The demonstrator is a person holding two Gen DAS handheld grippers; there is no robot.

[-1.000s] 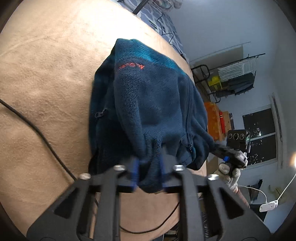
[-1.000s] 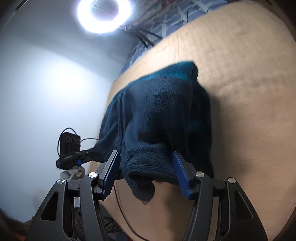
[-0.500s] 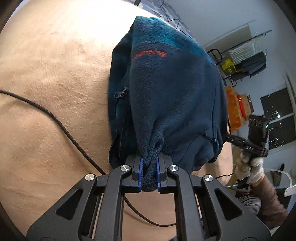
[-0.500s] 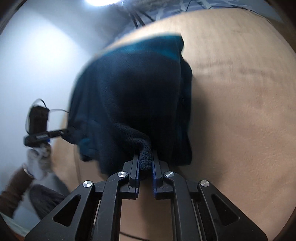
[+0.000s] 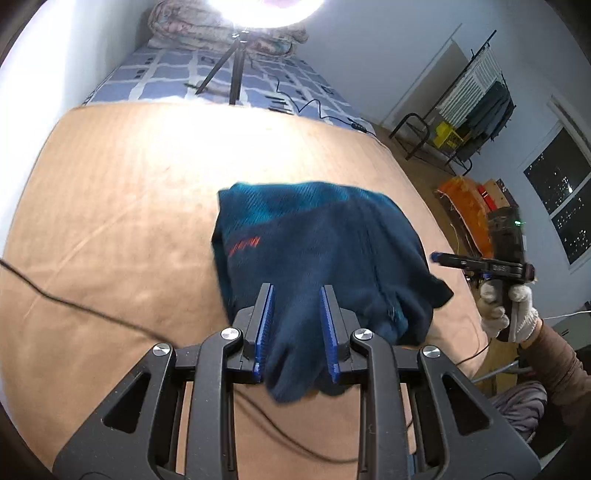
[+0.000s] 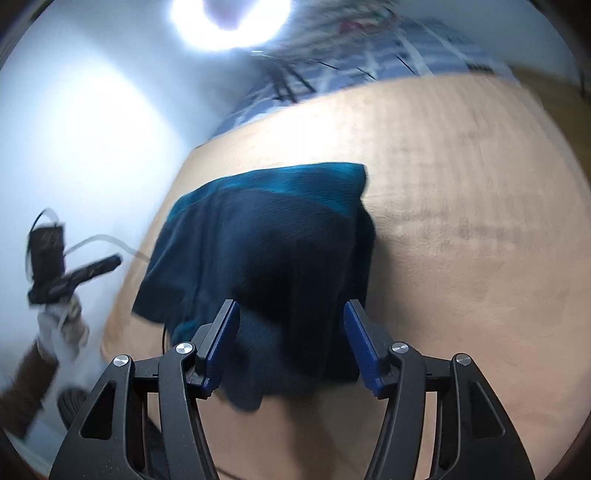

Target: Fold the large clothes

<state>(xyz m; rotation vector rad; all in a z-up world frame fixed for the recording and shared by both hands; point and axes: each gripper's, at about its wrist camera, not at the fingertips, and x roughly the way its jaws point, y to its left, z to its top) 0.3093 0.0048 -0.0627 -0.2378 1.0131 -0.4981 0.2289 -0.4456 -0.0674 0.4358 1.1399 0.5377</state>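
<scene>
A navy fleece jacket (image 5: 321, 254) lies folded in a compact heap on the tan bedspread (image 5: 122, 206), its teal panel at the far edge and its near hem reaching toward both cameras. In the left wrist view the left tool (image 5: 295, 328) has its blue pads spread apart with a fold of the fleece lying loose between them, not pinched. That view alone shows the red embroidered logo (image 5: 244, 246) on the jacket's left side, a black cable (image 5: 74, 306) trailing across the bedspread, a tripod (image 5: 232, 70) standing on the blue checked sheet (image 5: 177, 77) beyond, a clothes rack (image 5: 476, 107) by the far wall and a dark window (image 5: 561, 210) — and the right tool (image 5: 436, 256) seen from the side, held in a white-gloved hand (image 5: 508, 310) off the right edge of the bed; from that side its opening cannot be judged. The right wrist view, blurred, shows the right tool (image 6: 291, 339) with its pads (image 6: 360, 343) wide apart either side of the jacket's (image 6: 273, 243) near hem, gripping nothing. Only here does a ring light (image 6: 229, 22) glare overhead, with the left tool (image 6: 114, 260) small and smeared at the left against a pale wall.
</scene>
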